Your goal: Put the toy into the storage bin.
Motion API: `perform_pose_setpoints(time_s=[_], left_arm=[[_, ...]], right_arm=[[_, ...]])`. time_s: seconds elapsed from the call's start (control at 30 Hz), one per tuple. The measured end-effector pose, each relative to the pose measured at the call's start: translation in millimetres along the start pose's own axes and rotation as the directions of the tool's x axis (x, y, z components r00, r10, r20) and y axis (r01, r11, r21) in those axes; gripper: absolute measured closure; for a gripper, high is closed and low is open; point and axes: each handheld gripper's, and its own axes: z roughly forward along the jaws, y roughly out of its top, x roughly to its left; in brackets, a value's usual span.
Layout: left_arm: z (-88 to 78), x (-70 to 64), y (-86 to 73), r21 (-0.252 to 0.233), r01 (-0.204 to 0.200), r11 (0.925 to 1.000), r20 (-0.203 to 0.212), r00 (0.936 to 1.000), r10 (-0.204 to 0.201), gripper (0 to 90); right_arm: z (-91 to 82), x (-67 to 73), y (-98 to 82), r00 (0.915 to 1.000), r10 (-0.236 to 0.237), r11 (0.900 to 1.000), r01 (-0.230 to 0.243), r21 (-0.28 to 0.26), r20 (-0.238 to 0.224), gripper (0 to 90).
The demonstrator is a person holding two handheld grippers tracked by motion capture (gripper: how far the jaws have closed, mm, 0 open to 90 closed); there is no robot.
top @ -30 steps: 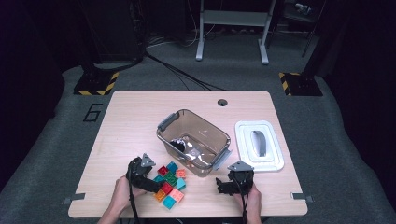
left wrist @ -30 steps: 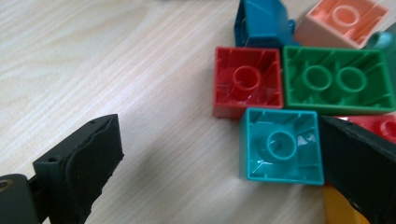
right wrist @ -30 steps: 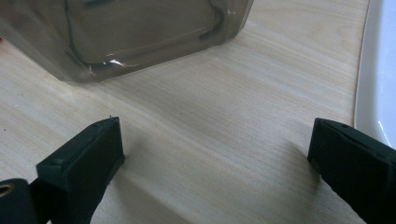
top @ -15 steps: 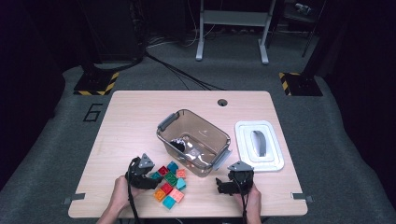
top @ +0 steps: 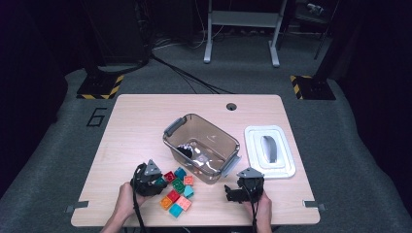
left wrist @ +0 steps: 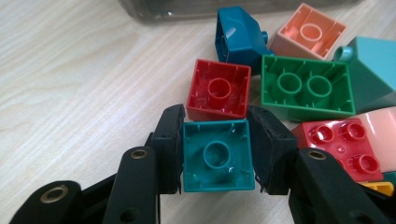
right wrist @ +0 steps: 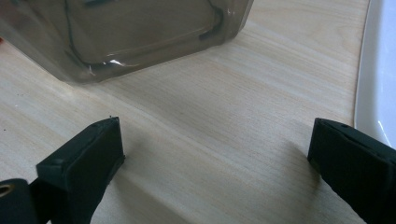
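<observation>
A teal brick [left wrist: 215, 161] lies studs-down on the table at the left edge of a pile of bricks [top: 176, 190]. My left gripper [left wrist: 215, 154] has just been closing around it, and both pads now press on its sides. From above, that left gripper [top: 154, 183] sits low at the pile's left side. A red brick [left wrist: 218, 89] touches the teal one's far edge. My right gripper [right wrist: 215, 154] stands open over bare wood, nothing between its fingers, just in front of the clear bin [right wrist: 130, 32]. From above, this right gripper [top: 228, 193] rests near the front edge.
The clear bin [top: 201, 145] stands mid-table holding a dark object. Its white lid [top: 269, 151] lies to the right. A green brick [left wrist: 306, 88], a dark blue one [left wrist: 239, 37], a peach one [left wrist: 309, 33] and a red studs-up one [left wrist: 348, 149] crowd the pile.
The left gripper's jaws have drawn in from wide apart onto the teal brick. Both hands have kept their places.
</observation>
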Motion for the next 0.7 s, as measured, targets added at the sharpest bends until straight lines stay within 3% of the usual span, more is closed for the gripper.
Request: perform_pose_setpoints(time_s=[0.7], left_arm=[[-32.4,18.3,18.2,-0.061,0.017,0.998,-0.018,0.9997,-0.019,58.8]], right_arm=[[1.5,-0.2,1.5,0.9999,0.015,1.0,-0.015,0.007,0.007,1.8]])
